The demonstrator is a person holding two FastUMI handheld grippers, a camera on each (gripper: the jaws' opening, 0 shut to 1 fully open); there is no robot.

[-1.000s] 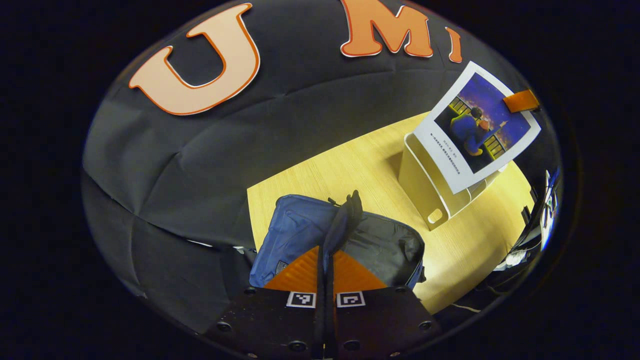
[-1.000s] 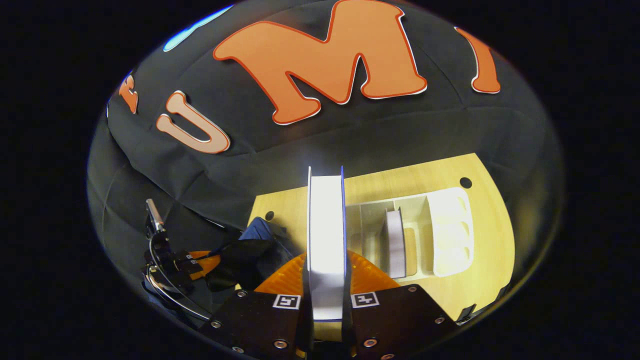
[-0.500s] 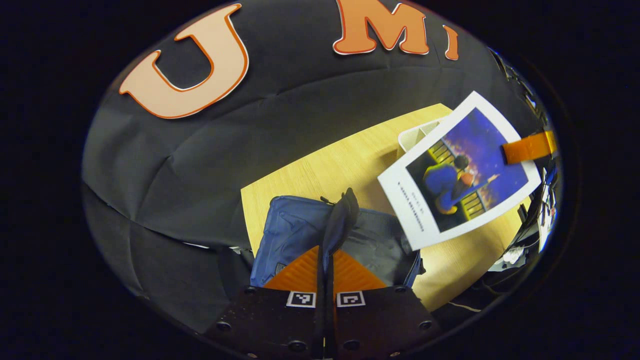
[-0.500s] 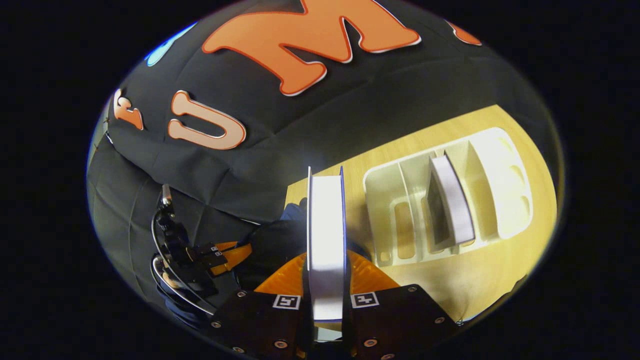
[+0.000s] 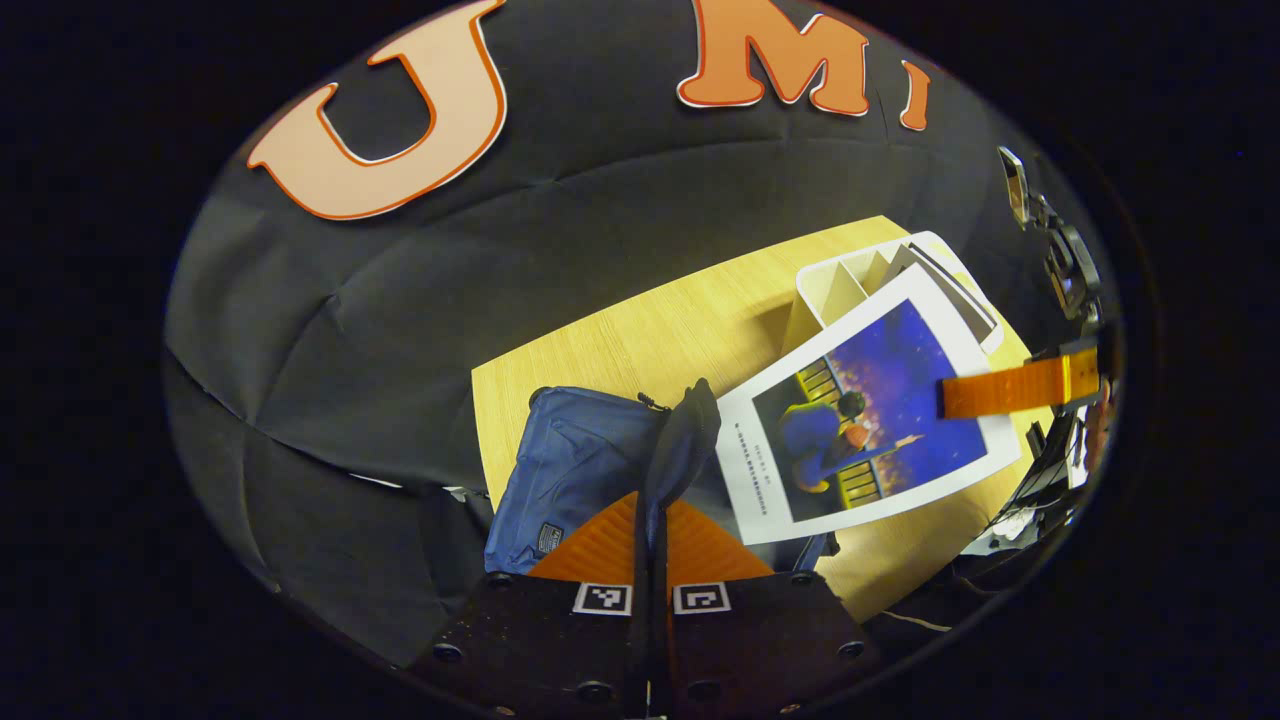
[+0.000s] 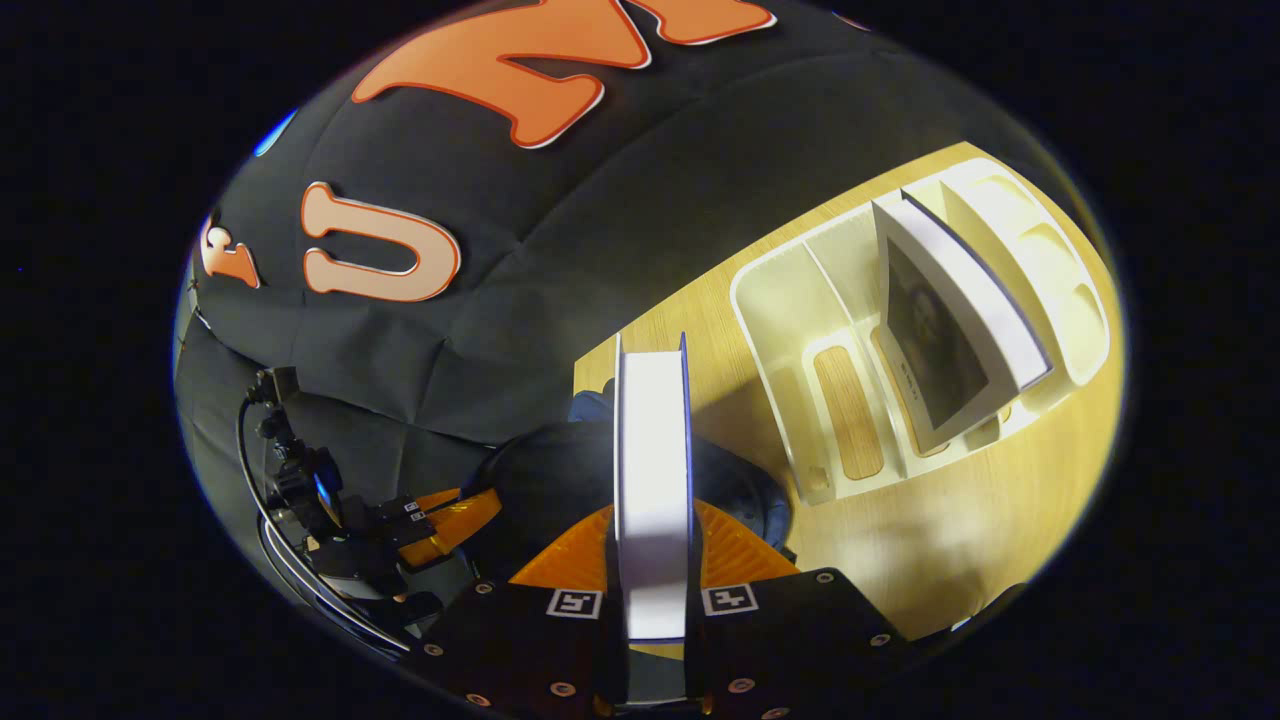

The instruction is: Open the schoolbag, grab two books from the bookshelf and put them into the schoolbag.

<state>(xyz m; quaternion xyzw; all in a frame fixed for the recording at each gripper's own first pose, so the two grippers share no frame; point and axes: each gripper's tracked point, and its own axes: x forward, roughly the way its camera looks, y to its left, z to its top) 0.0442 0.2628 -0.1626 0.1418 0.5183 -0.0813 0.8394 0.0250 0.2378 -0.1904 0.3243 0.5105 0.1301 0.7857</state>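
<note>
In the left gripper view we see the left gripper clenched on a dark flap of the blue schoolbag, which lies at the near left corner of the wooden table. Going right, in the right gripper view the right gripper is grasping a book by its lower end, fingers pressed on both covers, page edges facing us, its long axis pointing away over the schoolbag. Farther right, the white bookshelf stands near the table's far right edge, with a second book leaning in a middle compartment.
</note>
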